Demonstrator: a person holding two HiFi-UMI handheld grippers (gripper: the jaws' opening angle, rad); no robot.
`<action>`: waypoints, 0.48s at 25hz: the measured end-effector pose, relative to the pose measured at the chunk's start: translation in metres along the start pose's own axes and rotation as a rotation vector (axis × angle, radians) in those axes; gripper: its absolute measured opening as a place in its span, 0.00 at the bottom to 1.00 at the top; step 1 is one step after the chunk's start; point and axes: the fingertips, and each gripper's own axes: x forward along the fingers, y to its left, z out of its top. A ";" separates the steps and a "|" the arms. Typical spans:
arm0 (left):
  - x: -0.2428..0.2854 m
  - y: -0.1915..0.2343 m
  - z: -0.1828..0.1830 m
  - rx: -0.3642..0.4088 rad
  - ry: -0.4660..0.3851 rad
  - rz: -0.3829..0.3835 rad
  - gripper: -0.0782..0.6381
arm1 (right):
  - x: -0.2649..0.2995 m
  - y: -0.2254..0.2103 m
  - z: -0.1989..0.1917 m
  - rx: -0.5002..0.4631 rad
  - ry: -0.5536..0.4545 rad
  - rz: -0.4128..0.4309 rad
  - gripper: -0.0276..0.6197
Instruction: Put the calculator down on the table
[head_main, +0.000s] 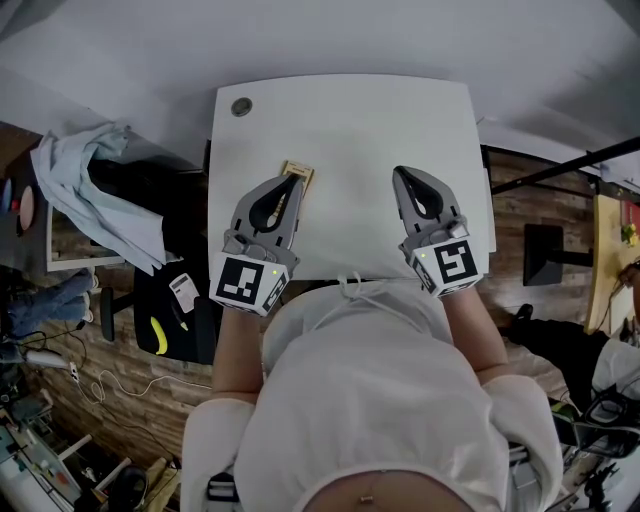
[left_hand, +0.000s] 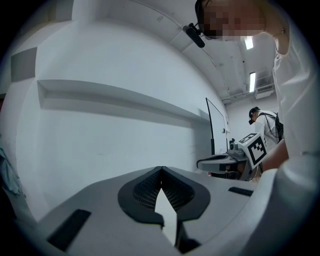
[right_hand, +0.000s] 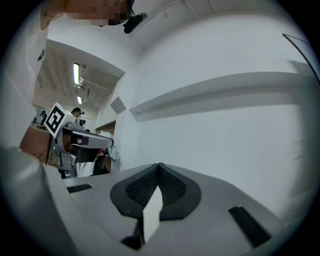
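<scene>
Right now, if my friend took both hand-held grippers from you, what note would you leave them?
The left hand-held gripper is shut and empty, held over the table.
The right hand-held gripper is shut and empty, also over the table.
The calculator, likely the small tan flat thing, lies on the table at the left hand-held gripper's tip, partly hidden by it.
Done: it seems to be put down, and neither gripper holds it.
Left: probably just drawing both grippers clear.
</scene>
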 end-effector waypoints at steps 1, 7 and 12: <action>0.001 -0.001 -0.001 0.000 0.002 -0.002 0.13 | -0.001 -0.001 0.000 0.001 0.000 0.000 0.04; 0.003 -0.002 -0.002 -0.003 0.004 0.000 0.13 | -0.001 -0.005 0.000 0.015 -0.011 -0.012 0.04; 0.006 -0.002 -0.006 -0.007 0.011 0.005 0.13 | 0.000 -0.007 -0.003 0.016 -0.006 -0.019 0.04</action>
